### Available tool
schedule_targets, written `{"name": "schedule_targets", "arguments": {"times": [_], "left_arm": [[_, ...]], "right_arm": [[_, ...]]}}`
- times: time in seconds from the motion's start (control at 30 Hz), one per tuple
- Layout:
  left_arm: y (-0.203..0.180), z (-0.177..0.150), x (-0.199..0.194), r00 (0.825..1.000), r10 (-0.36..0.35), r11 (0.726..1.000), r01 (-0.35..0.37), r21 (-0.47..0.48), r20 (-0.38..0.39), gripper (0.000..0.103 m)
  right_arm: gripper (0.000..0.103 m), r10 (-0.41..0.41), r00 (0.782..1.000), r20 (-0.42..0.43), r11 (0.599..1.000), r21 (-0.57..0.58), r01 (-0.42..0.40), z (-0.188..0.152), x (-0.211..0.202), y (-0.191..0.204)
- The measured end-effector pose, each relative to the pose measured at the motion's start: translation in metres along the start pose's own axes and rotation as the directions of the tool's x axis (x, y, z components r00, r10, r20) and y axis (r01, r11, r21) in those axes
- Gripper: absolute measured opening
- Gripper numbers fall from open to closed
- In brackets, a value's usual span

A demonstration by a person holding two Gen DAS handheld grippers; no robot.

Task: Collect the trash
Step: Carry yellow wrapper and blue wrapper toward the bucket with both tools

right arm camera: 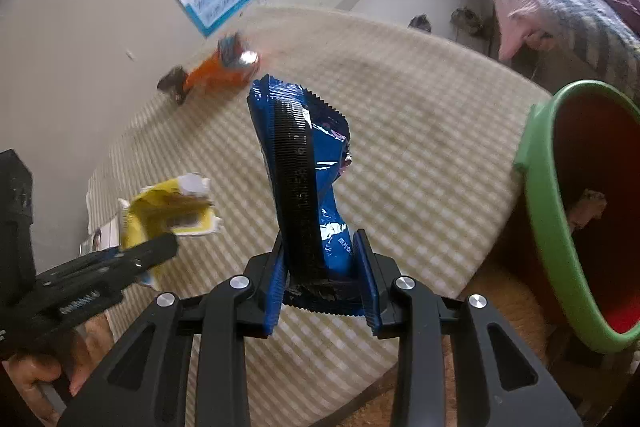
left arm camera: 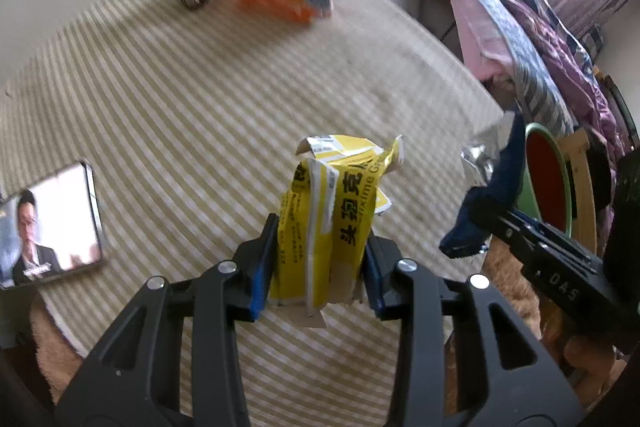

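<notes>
Striped tablecloth [left arm camera: 200, 99] below us: left gripper [left arm camera: 320, 267] pinches the crumpled yellow medicine box [left arm camera: 332, 211], right gripper [right arm camera: 322, 283] clamps the blue snack wrapper [right arm camera: 304, 163]; either thin hold may slip short of the green-rimmed bin [right arm camera: 540, 219].

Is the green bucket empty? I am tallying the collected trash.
No, a crumpled scrap lies against the red inside of the green bucket.
</notes>
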State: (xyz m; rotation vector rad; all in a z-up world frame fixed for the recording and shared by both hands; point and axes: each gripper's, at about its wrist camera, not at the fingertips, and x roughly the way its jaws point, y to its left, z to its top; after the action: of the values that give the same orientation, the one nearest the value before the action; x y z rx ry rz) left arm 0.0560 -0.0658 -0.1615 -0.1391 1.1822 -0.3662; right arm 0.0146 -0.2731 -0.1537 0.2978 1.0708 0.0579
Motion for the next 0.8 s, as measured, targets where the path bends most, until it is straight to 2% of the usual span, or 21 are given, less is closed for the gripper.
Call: {"name": "schedule_targets", "arguments": {"times": [0.23,0.6,0.8], "left_arm": [[-0.01,0.011,-0.026,0.996,0.031,0.999,-0.033,0.025,0.088,0.037],[-0.023,0.015,-0.05,0.983,0.058,0.996,-0.068,0.05,0.173,0.036],[-0.031,0.015,-0.054,0.98,0.061,0.995,-0.075,0.064,0.192,0.036]], "right_arm": [[0.032,0.011,0.999,0.05,1.0,0.002,-0.012,0.006,-0.016,0.002],[0.032,0.035,0.995,0.093,0.999,0.002,-0.035,0.008,-0.034,0.005],[0.032,0.033,0.993,0.117,0.999,0.023,-0.036,0.01,-0.046,-0.004]]}}
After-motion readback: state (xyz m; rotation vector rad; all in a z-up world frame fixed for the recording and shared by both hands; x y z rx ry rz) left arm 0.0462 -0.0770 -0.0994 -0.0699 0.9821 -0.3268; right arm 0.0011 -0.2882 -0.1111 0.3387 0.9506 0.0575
